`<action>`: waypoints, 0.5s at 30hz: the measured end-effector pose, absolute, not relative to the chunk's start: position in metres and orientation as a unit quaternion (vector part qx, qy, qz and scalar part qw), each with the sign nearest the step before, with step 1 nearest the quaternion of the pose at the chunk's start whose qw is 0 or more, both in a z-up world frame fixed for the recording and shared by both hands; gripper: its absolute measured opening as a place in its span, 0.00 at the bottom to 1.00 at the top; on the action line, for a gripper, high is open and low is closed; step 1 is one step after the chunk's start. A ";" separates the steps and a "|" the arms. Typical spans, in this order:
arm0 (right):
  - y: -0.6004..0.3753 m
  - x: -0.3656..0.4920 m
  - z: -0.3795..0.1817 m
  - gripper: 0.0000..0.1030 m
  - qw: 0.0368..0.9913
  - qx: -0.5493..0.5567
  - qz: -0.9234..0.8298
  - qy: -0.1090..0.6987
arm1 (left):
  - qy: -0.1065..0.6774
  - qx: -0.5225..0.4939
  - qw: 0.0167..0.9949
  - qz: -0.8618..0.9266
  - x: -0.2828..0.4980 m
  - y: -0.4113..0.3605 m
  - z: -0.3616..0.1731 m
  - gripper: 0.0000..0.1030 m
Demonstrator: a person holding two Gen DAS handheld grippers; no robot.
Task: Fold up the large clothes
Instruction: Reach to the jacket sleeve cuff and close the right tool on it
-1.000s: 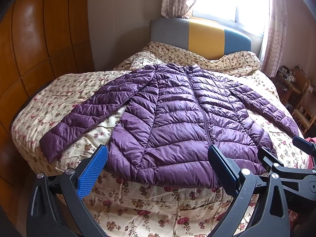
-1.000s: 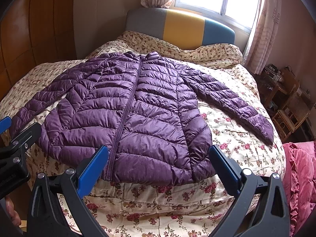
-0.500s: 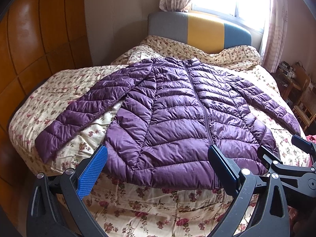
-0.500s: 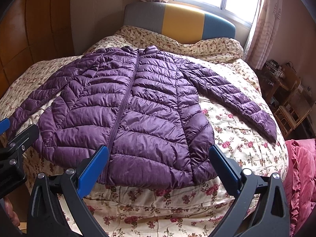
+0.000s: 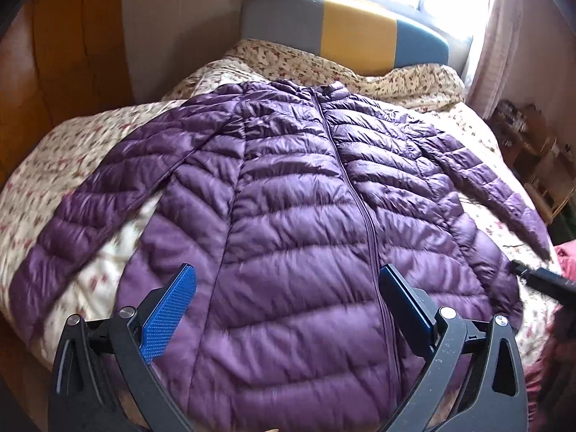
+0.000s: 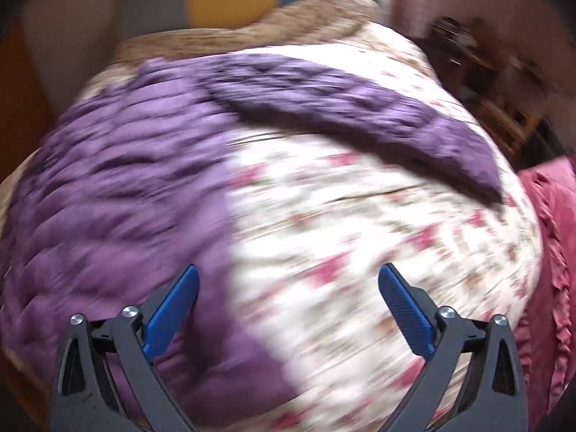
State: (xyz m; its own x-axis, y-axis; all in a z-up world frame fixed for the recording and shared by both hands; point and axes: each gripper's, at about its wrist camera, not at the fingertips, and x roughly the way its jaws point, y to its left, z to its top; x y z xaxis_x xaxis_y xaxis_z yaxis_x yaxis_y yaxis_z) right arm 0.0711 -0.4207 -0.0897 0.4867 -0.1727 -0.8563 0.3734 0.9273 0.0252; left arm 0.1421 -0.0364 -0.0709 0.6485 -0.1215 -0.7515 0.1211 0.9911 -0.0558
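A purple quilted jacket (image 5: pixel 295 223) lies flat and zipped on the floral bedspread (image 5: pixel 90 151), with both sleeves spread outward. My left gripper (image 5: pixel 288 302) hovers open above the jacket's lower front, beside the zipper, with nothing pinched. The right wrist view is blurred. There my right gripper (image 6: pixel 288 302) stands wide with its jaws starting to close, over the jacket's (image 6: pixel 118 198) right edge and bare bedspread (image 6: pixel 378 234); nothing is held. The jacket's right sleeve (image 6: pixel 360 115) stretches across ahead of it. A dark tip of the right gripper (image 5: pixel 540 277) shows at the left wrist view's right edge.
A grey, yellow and blue headboard (image 5: pixel 345 43) stands at the far end under a bright window. Wood panelling (image 5: pixel 64 64) runs along the left. Wooden furniture (image 5: pixel 532 158) and a pink ruffled cloth (image 6: pixel 547 252) lie to the bed's right.
Both grippers have moved forward and down toward the jacket. The right one has swung rightward and rolled, now facing the jacket's right edge and sleeve; its view has gone blurry.
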 end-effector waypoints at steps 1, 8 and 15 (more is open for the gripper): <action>-0.437 0.075 -0.092 0.90 0.851 0.108 -0.177 0.482 | 0.416 0.006 0.907 -0.065 0.151 -0.039 -0.074 0.97; -0.582 0.095 -0.099 0.78 0.804 0.140 -0.321 0.480 | 0.419 0.012 0.904 -0.087 0.206 -0.055 -0.089 0.97; -0.658 0.109 -0.115 0.76 0.754 0.174 -0.401 0.491 | 0.414 0.014 0.906 -0.085 0.250 -0.066 -0.099 0.97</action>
State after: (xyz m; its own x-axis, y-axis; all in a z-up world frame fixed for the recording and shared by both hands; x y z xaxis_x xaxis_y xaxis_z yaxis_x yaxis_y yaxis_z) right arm 0.1093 -0.6581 -0.1148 0.1964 -0.4336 -0.8795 0.7747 0.6184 -0.1319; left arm 0.2497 -0.0658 -0.0993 0.6426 -0.1421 -0.7529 0.1650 0.9853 -0.0451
